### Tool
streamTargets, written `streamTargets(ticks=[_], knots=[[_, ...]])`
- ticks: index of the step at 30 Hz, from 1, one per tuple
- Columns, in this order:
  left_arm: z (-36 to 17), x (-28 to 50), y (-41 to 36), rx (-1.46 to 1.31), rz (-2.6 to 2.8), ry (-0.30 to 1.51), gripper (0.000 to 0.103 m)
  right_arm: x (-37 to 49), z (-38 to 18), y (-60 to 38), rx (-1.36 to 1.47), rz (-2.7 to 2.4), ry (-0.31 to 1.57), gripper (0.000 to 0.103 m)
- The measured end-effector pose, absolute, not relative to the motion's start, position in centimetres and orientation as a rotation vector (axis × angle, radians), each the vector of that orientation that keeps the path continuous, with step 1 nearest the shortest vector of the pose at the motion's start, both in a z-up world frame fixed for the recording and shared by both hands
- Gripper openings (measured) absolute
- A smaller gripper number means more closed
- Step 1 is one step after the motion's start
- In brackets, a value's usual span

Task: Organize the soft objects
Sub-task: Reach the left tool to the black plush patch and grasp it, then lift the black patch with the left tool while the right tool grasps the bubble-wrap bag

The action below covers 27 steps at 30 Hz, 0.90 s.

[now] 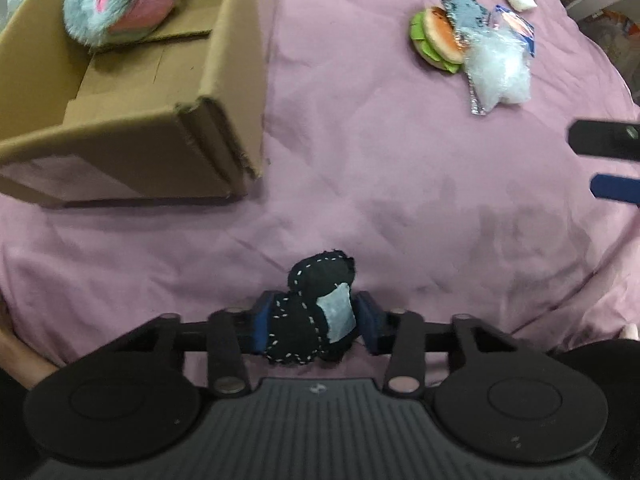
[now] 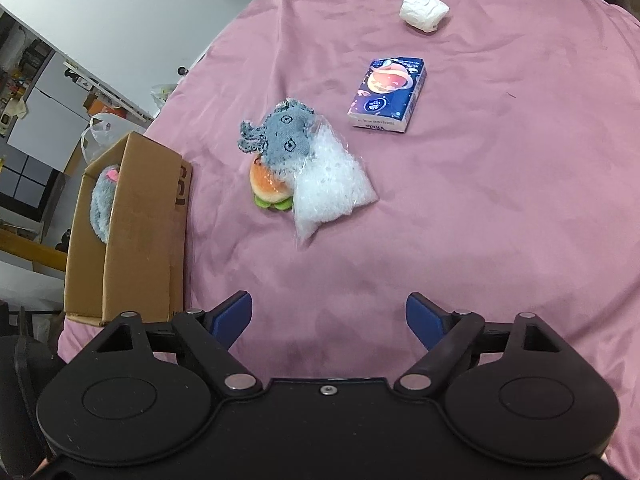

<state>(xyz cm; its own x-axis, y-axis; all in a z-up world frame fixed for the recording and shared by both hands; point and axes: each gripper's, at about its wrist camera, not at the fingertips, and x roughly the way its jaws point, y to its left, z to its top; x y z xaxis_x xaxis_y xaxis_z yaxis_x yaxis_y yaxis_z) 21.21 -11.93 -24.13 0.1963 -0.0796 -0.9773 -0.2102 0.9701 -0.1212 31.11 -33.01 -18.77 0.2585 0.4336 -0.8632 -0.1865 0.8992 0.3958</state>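
My left gripper (image 1: 314, 322) is shut on a black stitched soft toy (image 1: 310, 312) with a pale patch, held above the pink cloth. A cardboard box (image 1: 216, 92) stands at the upper left and holds a fluffy grey-pink plush (image 1: 120, 0); both show in the right wrist view, box (image 2: 140, 232) and plush (image 2: 102, 204). A burger plush (image 2: 268, 190), a grey knitted toy (image 2: 280, 136) and a clear stuffing bag (image 2: 328, 188) lie together mid-table. My right gripper (image 2: 328, 320) is open and empty, short of that pile.
A blue tissue pack (image 2: 388, 94) and a white wad (image 2: 424, 12) lie farther back on the pink cloth (image 2: 500, 220). My right gripper's fingers (image 1: 612, 188) show at the left view's right edge. Shelves and clutter stand beyond the table's left edge.
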Motion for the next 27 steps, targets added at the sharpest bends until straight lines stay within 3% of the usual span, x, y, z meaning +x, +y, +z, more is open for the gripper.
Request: streamTargets(ticks=[2,5,23,24,25,26,27], knots=[[-23.8,21.3,-12.4,-0.231,0.093,1.372,0.025,31.6,-18.9,-32.7,0.229,0.428,1.241,0.083],[-23.1,21.3,-12.7,-0.233,0.083,1.373,0.023,32.3,-19.0,-32.1,0.226,0.433,1.236,0.082],[-19.7,21.4,-11.2,-0.252,0.079,1.331,0.022,36.2,-20.3,-28.6,0.145,0.376,1.204,0.081],[-19.5,21.3,-11.1,-0.253,0.081,1.327,0.022,36.4,-20.5,-28.5,0.141,0.372,1.202,0.078],[-19.3,21.2,-10.9,-0.254,0.083,1.322,0.022,36.5,-20.7,-28.4,0.134,0.362,1.200,0.065],[-19.0,21.1,-10.8,-0.256,0.086,1.316,0.022,36.6,-20.9,-28.3,0.130,0.350,1.205,0.045],[-18.8,20.9,-10.6,-0.258,0.088,1.311,0.022,36.7,-21.1,-28.3,0.129,0.333,1.214,0.040]])
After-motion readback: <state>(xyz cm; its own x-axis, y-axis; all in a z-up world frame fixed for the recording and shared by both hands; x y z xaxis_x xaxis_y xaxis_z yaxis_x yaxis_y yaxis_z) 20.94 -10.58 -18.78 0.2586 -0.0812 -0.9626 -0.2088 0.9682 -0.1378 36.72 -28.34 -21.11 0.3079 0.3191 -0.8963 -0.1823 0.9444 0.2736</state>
